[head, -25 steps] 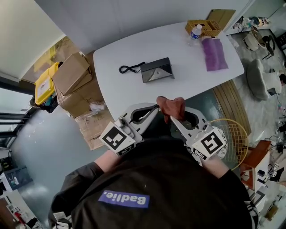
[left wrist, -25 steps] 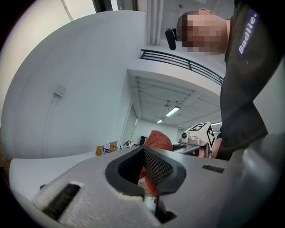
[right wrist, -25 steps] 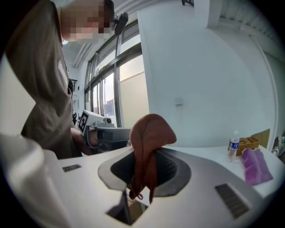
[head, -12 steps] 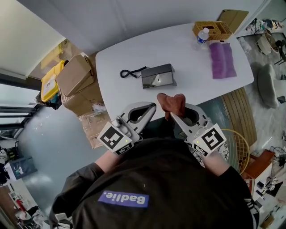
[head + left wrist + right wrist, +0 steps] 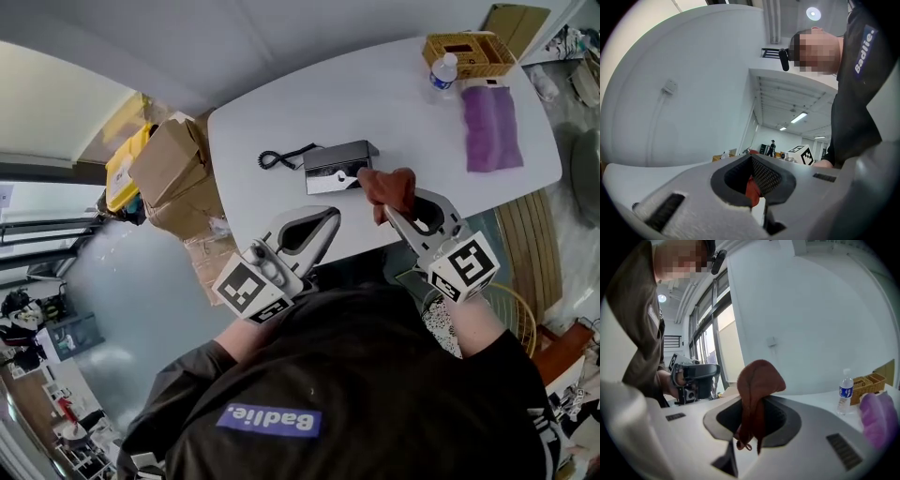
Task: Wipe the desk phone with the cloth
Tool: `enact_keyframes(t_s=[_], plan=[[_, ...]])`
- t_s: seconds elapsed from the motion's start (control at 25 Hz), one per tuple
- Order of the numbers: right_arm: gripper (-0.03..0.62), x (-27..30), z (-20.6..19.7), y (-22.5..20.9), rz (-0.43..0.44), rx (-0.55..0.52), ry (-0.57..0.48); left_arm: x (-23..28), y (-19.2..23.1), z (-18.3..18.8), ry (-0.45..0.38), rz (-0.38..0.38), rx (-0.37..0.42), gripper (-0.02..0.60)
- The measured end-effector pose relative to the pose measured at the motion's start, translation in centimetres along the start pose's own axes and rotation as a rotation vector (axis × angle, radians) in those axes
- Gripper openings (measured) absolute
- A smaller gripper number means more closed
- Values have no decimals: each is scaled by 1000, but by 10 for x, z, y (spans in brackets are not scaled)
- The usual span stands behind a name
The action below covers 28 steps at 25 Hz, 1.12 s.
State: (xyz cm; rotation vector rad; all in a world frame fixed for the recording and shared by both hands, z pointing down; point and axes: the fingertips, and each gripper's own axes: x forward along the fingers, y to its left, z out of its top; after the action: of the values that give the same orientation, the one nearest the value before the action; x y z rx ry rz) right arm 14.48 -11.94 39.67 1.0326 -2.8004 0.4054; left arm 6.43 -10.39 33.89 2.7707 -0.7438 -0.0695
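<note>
The dark grey desk phone lies on the white table, its coiled cord trailing to the left. My right gripper is shut on a rust-brown cloth, and the bunched cloth sits right at the phone's near right corner. In the right gripper view the cloth stands up out of the closed jaws. My left gripper hangs at the table's near edge, below the phone, jaws together with nothing seen held. Through its jaws a bit of the red cloth shows beyond.
A water bottle, a wicker tray and a purple cloth sit at the table's far right. Cardboard boxes and a yellow case crowd the floor left of the table. A round wicker basket stands by my right side.
My right gripper has carried the cloth forward and to the right, from the table's near edge up to the phone. The left gripper has stayed near the edge, still shut.
</note>
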Motion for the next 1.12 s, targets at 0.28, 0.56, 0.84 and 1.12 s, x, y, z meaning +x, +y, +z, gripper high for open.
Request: enact_keyframes(t_s=[0.28,0.56,0.84,1.12], plan=[[88,19,-20,-58,-21,41,44,24,20,-4,0,40,-25,9],[87,50,-70,-100,-36,39,136,34,35,-19,28,94,-29,9],[88,89,-125,-122,-43,44,232,37,49,-29,33,145,-38,9],[88,104,-185,-144,-69,44,359,19,57,-45,74,194,-58,9]])
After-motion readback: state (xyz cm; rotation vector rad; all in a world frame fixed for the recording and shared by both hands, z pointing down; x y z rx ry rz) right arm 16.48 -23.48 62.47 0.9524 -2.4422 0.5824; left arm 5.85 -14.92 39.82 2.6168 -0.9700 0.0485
